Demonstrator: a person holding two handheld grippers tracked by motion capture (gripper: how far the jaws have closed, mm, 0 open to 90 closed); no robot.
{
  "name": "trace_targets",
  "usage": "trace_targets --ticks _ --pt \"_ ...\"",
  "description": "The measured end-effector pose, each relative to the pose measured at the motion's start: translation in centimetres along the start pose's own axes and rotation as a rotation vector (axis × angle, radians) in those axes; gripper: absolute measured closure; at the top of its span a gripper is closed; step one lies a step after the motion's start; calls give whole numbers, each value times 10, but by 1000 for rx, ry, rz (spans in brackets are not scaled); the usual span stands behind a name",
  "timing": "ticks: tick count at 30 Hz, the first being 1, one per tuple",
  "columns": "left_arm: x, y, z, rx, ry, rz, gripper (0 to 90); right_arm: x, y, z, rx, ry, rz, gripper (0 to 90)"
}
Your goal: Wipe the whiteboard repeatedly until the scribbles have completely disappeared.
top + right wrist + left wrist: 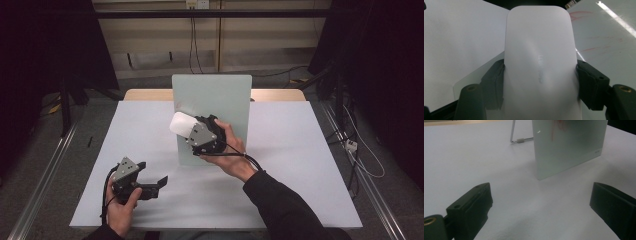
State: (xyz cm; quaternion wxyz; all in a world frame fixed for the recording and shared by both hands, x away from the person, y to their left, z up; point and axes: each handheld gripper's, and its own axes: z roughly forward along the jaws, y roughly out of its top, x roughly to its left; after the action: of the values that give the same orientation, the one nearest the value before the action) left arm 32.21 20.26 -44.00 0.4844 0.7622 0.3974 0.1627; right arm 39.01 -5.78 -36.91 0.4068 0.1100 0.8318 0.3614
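Right gripper (186,131) clamps a white rounded plastic eraser (540,62) against the upright frosted glass board (220,95), mid-table. Left gripper (150,182), near the front-left edge, jaws open, empty.

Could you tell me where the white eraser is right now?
In the high view the eraser is clamped in the right gripper, against the left part of the upright glass board mid-table.

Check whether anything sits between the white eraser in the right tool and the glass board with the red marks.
Nothing visible does. The right tool is shut on the white eraser, which sits right in front of the glass board; in the right gripper view the red marks lie just beside it with no object between.
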Motion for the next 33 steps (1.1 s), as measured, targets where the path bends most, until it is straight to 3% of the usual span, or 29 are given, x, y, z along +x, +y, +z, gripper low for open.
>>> trace_targets --ticks 14,19,24,27,31,32,33 --pt "0 0 0 -1 1 -1 40 -19 16 -1 -5 -55 29 314" --pt "1 0 -1 -3 1 -3 41 -36 22 -7 -24 -121 50 314" --pt "0 0 0 -1 -3 -3 41 -43 23 -10 -30 -140 60 315" --pt "0 0 0 0 -3 0 41 -37 20 -8 -24 -131 60 315" --pt "0 0 0 0 -1 -1 41 -18 15 -2 -5 -79 45 315" --pt "0 0 0 0 1 1 40 -8 12 1 7 -46 40 315" --pt "0 0 0 -1 0 2 40 -8 12 1 7 -46 40 315"
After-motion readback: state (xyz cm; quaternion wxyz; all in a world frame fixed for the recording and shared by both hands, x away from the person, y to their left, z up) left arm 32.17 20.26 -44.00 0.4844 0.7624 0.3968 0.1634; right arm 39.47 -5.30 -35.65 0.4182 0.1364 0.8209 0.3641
